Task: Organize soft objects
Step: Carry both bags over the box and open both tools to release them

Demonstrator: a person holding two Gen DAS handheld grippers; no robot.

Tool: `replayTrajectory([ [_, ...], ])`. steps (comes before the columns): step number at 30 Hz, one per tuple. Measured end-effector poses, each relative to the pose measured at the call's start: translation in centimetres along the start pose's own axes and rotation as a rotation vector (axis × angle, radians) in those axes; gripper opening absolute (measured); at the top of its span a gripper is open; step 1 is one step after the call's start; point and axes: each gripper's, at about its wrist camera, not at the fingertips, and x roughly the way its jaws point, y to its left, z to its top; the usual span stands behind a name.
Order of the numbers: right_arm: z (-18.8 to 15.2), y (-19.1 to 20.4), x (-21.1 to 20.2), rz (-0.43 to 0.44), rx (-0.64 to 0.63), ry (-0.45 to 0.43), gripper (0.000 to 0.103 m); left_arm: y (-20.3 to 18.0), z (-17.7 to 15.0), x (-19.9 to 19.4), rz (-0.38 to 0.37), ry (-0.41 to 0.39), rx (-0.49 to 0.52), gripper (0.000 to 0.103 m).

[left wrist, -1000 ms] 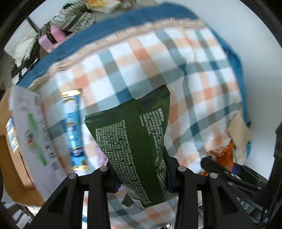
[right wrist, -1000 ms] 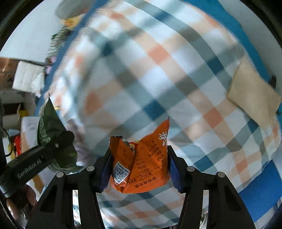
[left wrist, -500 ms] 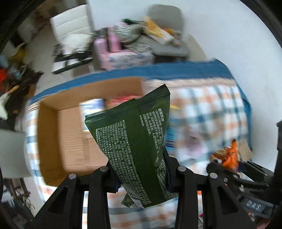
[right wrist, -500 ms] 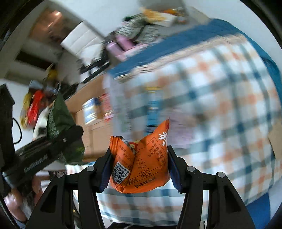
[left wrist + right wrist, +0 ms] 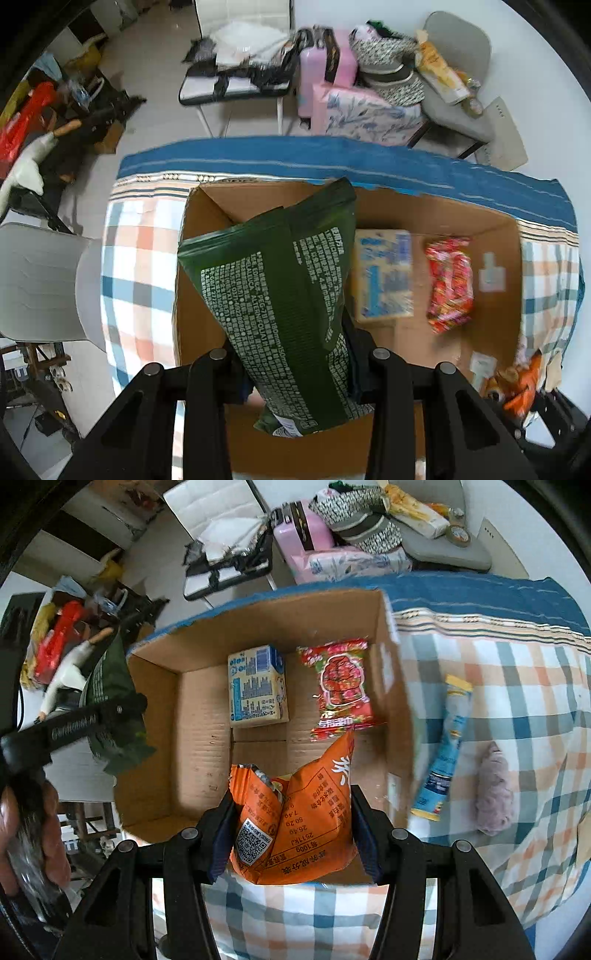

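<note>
My left gripper [image 5: 299, 373] is shut on a dark green packet [image 5: 284, 295] and holds it above the left part of an open cardboard box [image 5: 506, 236]. My right gripper [image 5: 291, 834] is shut on an orange snack packet [image 5: 299, 819] above the box's near edge [image 5: 155, 812]. The box holds a blue-and-white tissue pack [image 5: 256, 686] and a red packet [image 5: 341, 686]; both also show in the left wrist view, the pack [image 5: 384, 273] and the red packet [image 5: 448, 284]. The left gripper with its green packet [image 5: 110, 709] shows at the left of the right wrist view.
The box sits on a plaid cloth [image 5: 517, 709] with a blue border. A light blue tube [image 5: 443, 746] and a purple soft lump [image 5: 493, 790] lie on the cloth right of the box. Chairs [image 5: 236, 85], a pink suitcase [image 5: 325, 66] and clutter stand beyond.
Both grippers have swung from over the plaid cloth to above the cardboard box, each still holding its packet. The box interior has come fully into view.
</note>
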Motion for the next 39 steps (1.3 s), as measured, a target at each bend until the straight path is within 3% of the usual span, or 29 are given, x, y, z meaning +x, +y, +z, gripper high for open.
replayTrajectory([
  [8,1.5,0.8,3.9,-0.048,0.017,0.065,0.062,-0.3,2.2,3.8,-0.012,0.085,0.003,0.035],
  [15,1.9,0.2,5.3,-0.082,0.030,0.092,0.073,-0.7,2.6,4.3,-0.010,0.088,0.016,0.039],
  [17,1.9,0.1,5.3,-0.081,0.030,0.091,0.086,-0.6,2.7,4.1,-0.008,0.091,0.012,0.051],
  [18,1.9,0.1,5.3,-0.085,0.029,0.088,0.088,-0.6,2.8,4.1,-0.006,0.087,0.013,0.056],
  [20,1.9,0.1,5.1,-0.093,0.026,0.080,0.091,-0.6,2.7,3.4,0.011,0.062,0.026,0.077],
  [23,1.9,0.1,4.8,-0.103,0.028,0.073,0.101,-0.6,2.2,2.3,0.029,0.034,0.043,0.092],
  [39,-1.8,1.7,0.7,-0.198,-0.090,-0.038,0.103,-0.3,-7.8,-5.7,0.017,-0.138,0.010,0.095],
])
